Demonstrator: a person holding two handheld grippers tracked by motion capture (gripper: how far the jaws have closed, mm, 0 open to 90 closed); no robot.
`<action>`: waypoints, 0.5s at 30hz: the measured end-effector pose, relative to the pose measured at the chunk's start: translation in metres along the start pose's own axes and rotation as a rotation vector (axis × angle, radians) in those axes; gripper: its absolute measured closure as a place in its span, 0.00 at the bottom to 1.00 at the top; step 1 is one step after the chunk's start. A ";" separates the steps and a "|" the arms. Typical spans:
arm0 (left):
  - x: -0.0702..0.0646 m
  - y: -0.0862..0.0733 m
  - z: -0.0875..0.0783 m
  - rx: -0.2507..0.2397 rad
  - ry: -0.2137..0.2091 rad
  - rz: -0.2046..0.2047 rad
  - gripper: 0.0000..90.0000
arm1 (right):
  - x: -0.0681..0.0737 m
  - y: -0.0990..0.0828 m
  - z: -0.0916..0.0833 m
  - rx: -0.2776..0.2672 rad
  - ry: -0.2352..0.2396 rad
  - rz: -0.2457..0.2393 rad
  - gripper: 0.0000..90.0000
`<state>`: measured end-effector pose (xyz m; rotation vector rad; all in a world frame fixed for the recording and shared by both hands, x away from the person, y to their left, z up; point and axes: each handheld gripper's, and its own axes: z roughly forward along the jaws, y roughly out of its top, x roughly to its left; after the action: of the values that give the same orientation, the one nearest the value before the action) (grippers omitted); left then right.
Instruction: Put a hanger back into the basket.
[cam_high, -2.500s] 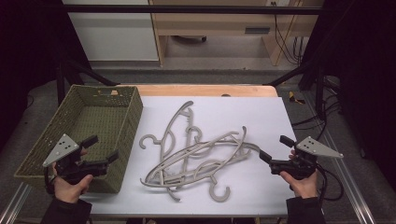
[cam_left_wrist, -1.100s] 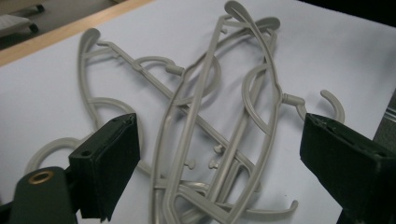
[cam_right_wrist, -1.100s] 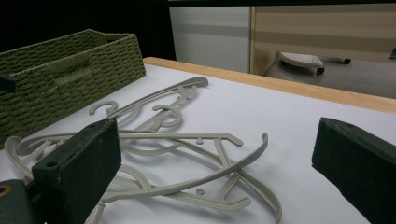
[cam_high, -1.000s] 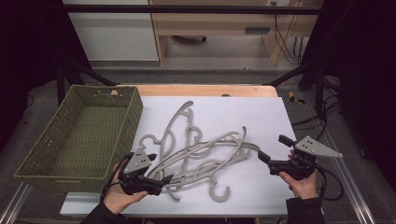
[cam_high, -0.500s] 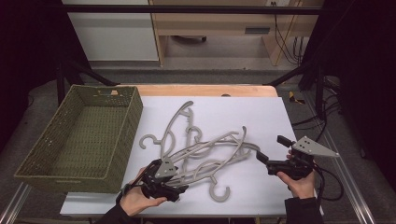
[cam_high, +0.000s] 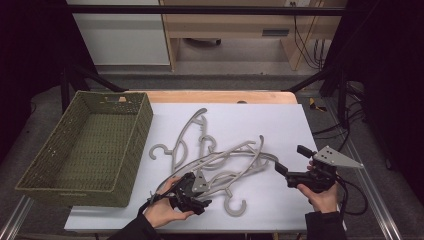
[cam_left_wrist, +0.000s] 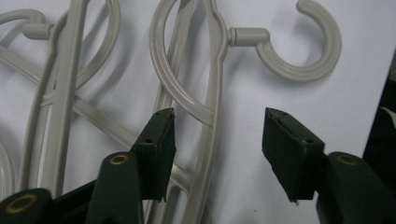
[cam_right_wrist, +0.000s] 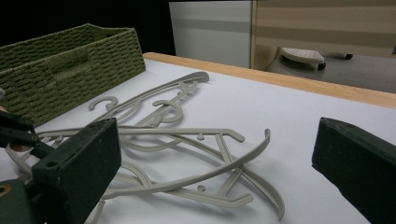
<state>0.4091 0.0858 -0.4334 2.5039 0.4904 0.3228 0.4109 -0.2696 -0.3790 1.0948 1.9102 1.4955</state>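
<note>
I've got my left gripper (cam_left_wrist: 217, 133) closing astride the near hanger (cam_left_wrist: 212, 93), pads not yet touching. Right gripper (cam_high: 290, 165) waits apart. Next: clamp, lift toward the basket (cam_high: 125, 165).

No readable text.
No words, labels, brands or numbers can be read on anything here.
</note>
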 end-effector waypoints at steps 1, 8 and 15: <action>0.000 0.000 0.002 0.013 0.001 0.008 0.51 | 0.000 0.000 0.000 0.000 0.000 0.001 0.02; 0.000 -0.002 0.016 0.047 -0.005 0.007 0.61 | -0.001 -0.001 0.001 0.004 0.001 0.005 0.02; 0.002 0.000 0.022 0.072 0.001 0.013 0.68 | -0.001 -0.001 0.002 0.006 0.001 0.005 0.02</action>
<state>0.4186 0.0758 -0.4513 2.5772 0.4944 0.3167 0.4122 -0.2694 -0.3807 1.1024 1.9149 1.4945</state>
